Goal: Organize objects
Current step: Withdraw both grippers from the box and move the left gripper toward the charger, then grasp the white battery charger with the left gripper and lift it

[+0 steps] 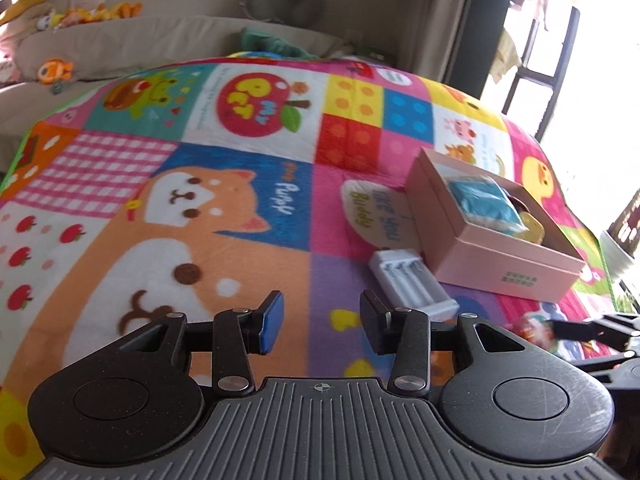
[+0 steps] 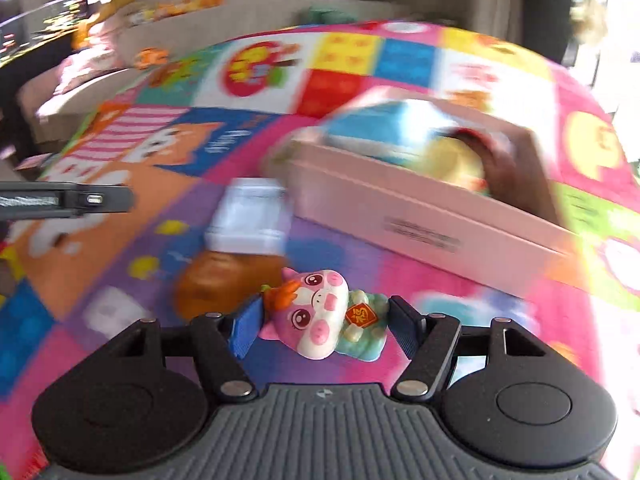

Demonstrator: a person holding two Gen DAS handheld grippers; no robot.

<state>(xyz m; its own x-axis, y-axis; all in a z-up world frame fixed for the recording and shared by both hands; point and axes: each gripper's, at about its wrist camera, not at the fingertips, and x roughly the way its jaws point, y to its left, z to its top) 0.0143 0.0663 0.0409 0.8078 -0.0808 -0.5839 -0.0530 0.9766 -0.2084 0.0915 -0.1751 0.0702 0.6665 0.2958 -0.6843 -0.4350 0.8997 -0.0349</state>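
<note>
the work surface is a patchwork cartoon blanket [image 1: 224,216], spread soft and slightly uneven, so anything resting on it can tip when pushed. the largest object on it is the open pink box [image 1: 496,248], which already holds a blue packet [image 1: 480,202] and a yellow item beside it; free room inside appears to lie toward the box's near end, though blur in the right wrist view makes this uncertain. just beside the box's near-left corner lies a white battery charger [image 1: 412,284], not yet stowed. the smallest item, a pink pig figurine [image 2: 324,312], lies on its side on the blanket in front of the box, directly between the fingers of the right tongs [image 2: 324,320]. these tongs stand apart with a pad on each flank of the figurine; whether either pad touches it cannot be told, and no firm clamp shows. the step in hand is judged to be the pickup of the figurine for placement in the box. procedure: centre the pads on the widest part of the body (not on the ears or the carrot, which would let it pivot), close squarely, lift clear of the fabric before travelling, and pass above the box wall, not against it. the left tongs [image 1: 322,320] are closed to a narrow gap and hold nothing; keep them out of the right tongs' path, ready for the charger.
</note>
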